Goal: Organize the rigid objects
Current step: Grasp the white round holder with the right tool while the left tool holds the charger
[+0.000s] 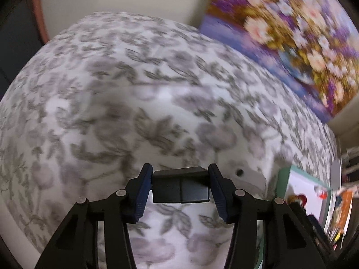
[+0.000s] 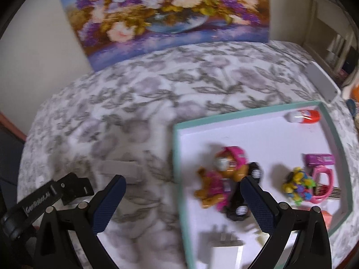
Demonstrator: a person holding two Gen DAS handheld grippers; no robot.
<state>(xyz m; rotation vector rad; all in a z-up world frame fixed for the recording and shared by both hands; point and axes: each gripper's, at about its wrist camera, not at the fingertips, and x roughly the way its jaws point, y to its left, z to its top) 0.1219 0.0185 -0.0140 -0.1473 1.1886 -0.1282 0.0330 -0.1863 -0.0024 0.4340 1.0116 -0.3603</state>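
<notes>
My left gripper (image 1: pixel 180 170) is shut on a small black rectangular block (image 1: pixel 181 190) and holds it above the floral bedspread (image 1: pixel 134 89). In the right wrist view the left gripper's black body (image 2: pixel 44 199) shows at the lower left. My right gripper (image 2: pixel 182 180) stands open with nothing between its fingers, straddling the left rim of a teal-edged white tray (image 2: pixel 246 112). The tray holds a plush toy in pink (image 2: pixel 219 174), a black wheeled toy (image 2: pixel 240 210), a white charger (image 2: pixel 226 251), a red and white egg (image 2: pixel 303 116), a purple box (image 2: pixel 319 159), a pink band (image 2: pixel 323 188) and a bright flower toy (image 2: pixel 298 186).
A flower painting (image 2: pixel 166 15) leans against the wall behind the bed. A white flat device (image 2: pixel 323 83) lies on the bedspread past the tray's far corner. In the left wrist view the tray (image 1: pixel 283 179) shows at the right edge. Shelving stands at the far right.
</notes>
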